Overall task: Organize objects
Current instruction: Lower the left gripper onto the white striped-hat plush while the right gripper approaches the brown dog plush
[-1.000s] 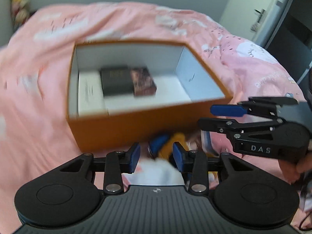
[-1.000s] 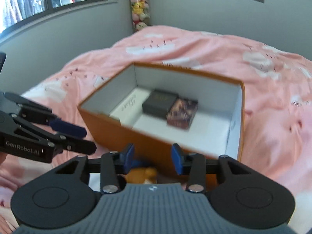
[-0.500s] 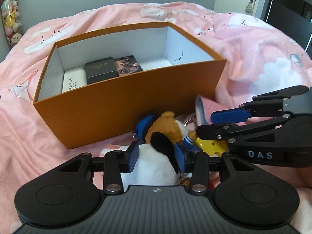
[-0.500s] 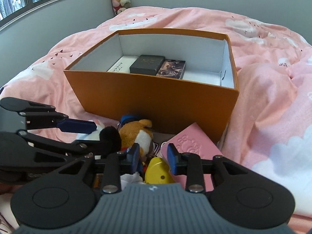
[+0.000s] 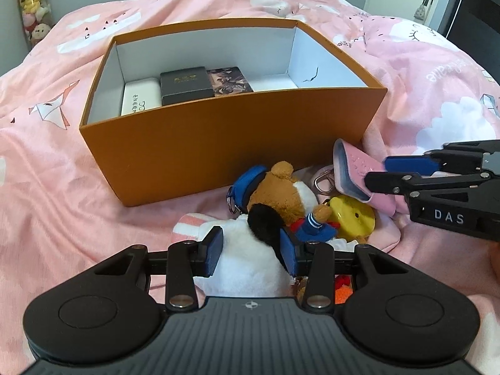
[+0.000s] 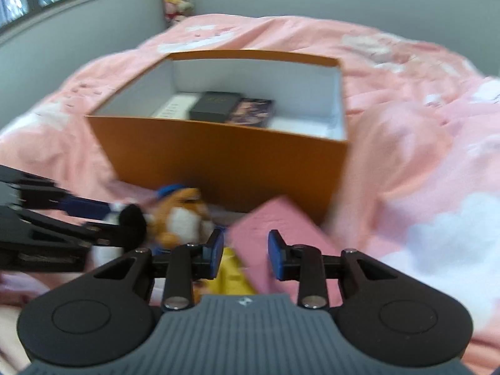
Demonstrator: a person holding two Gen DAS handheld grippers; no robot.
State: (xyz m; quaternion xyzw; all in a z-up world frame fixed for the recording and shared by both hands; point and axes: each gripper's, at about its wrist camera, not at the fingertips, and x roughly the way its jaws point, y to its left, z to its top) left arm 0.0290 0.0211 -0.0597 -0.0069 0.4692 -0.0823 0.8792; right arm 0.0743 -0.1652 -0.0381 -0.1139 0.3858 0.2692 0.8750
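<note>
A heap of small things lies on the bed [image 5: 62, 187] just in front of the orange box [image 5: 218, 143]: a white plush [image 5: 247, 262] with a black ear, a brown plush [image 5: 281, 193] in a blue cap, a yellow disc [image 5: 353, 218] and a pink case [image 5: 359, 168].

The left tongs [image 5: 250, 251] straddle the white plush, one blue pad at each side of it; whether the pads press on the fur cannot be told.

The right tongs [image 5: 379, 173] hold the pink case between their pads, its near end lifted off the heap. From the right wrist view, which is blurred, the case [image 6: 268, 228] sits tilted between the pads, and the jaws are opening.

Inside the box, along its left half, lie a white case [image 5: 139, 101], a black box [image 5: 184, 84] and a dark printed box [image 5: 231, 79], side by side and touching. The right half of the floor is bare.

A tube of plush toys [image 5: 31, 3] stands against the grey wall behind the bed.
</note>
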